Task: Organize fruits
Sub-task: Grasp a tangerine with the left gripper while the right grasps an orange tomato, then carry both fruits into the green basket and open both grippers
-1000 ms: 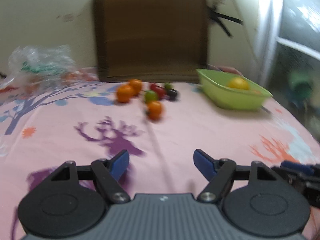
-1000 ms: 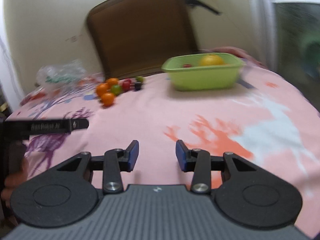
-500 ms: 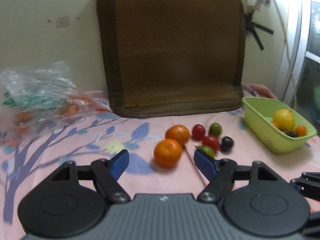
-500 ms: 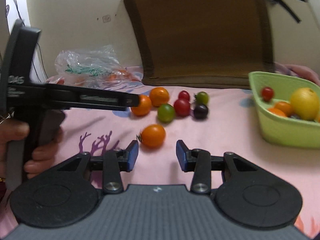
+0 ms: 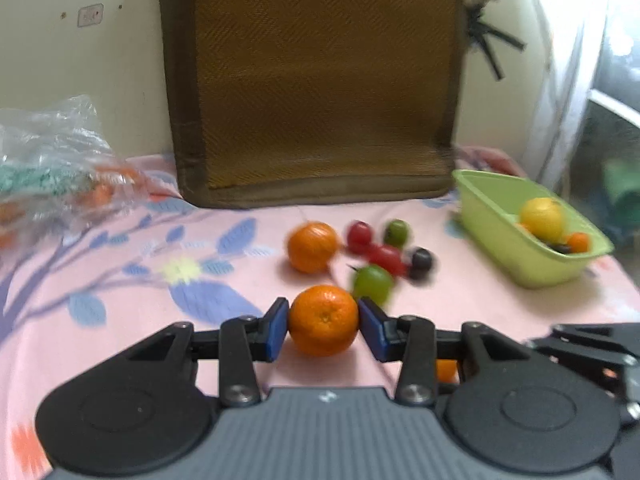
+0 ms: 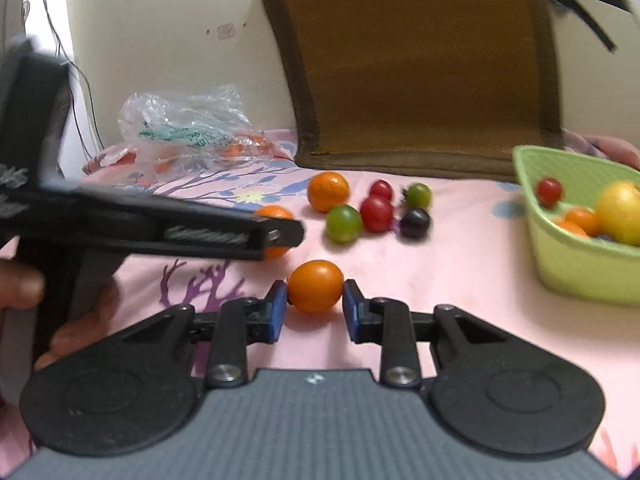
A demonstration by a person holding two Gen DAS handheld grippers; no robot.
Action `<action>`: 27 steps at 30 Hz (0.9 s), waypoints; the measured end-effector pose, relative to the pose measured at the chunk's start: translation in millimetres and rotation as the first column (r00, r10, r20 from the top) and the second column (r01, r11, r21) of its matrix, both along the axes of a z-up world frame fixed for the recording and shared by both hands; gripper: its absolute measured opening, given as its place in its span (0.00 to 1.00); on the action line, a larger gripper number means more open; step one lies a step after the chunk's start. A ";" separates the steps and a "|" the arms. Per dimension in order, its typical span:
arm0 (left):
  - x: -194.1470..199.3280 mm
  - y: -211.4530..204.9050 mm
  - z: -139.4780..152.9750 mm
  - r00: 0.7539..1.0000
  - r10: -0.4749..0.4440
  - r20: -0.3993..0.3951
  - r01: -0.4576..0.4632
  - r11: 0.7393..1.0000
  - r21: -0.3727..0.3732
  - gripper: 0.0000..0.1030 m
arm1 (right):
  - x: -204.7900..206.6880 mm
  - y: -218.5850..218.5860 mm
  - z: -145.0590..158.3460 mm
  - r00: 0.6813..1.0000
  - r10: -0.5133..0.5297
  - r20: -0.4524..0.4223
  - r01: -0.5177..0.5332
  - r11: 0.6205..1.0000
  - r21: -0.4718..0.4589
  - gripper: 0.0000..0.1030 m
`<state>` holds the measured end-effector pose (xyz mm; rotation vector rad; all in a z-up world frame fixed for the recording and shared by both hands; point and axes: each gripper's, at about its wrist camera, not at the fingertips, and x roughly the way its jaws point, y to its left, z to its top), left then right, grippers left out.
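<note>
In the left wrist view a mandarin (image 5: 323, 314) sits between the blue pads of my left gripper (image 5: 324, 330), which is shut on it, low over the pink cloth. My right gripper (image 6: 315, 306) is shut on a smooth orange tomato (image 6: 315, 285). Behind them lie a second mandarin (image 5: 313, 246), red tomatoes (image 5: 359, 236), green ones (image 5: 372, 283) and a dark one (image 5: 421, 260). The green basket (image 5: 496, 216) at the right holds a lemon (image 5: 542, 218) and small fruits. From the right wrist view, the left gripper (image 6: 276, 236) reaches in from the left, half hiding its mandarin (image 6: 272, 212).
A brown cushion (image 5: 316, 80) leans on the wall at the back. A clear plastic bag (image 6: 188, 128) with more fruit lies at the back left. A hand (image 6: 24, 288) holds the left gripper's handle. The cloth's right edge falls away beyond the basket.
Both grippers moved forward to the fruit pile and closed: the left on a mandarin, the right on the orange tomato. Half a second ago both were open and empty.
</note>
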<state>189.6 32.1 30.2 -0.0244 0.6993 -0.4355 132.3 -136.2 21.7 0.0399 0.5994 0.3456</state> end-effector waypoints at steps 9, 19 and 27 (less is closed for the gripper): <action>-107.0 -51.8 13.6 0.987 -0.156 0.026 0.158 0.984 -0.085 0.37 | -106.1 -66.4 -5.4 0.976 -0.202 0.083 0.204 0.979 -0.017 0.32; -169.9 -130.2 6.1 0.946 -0.322 0.036 0.323 0.946 -0.009 0.37 | -174.3 -110.6 -12.8 0.928 -0.335 0.162 0.348 0.936 -0.055 0.32; -182.9 -146.3 -0.6 0.949 -0.316 0.021 0.315 0.948 0.052 0.39 | -180.1 -112.8 -22.7 0.926 -0.338 0.168 0.350 0.936 -0.045 0.34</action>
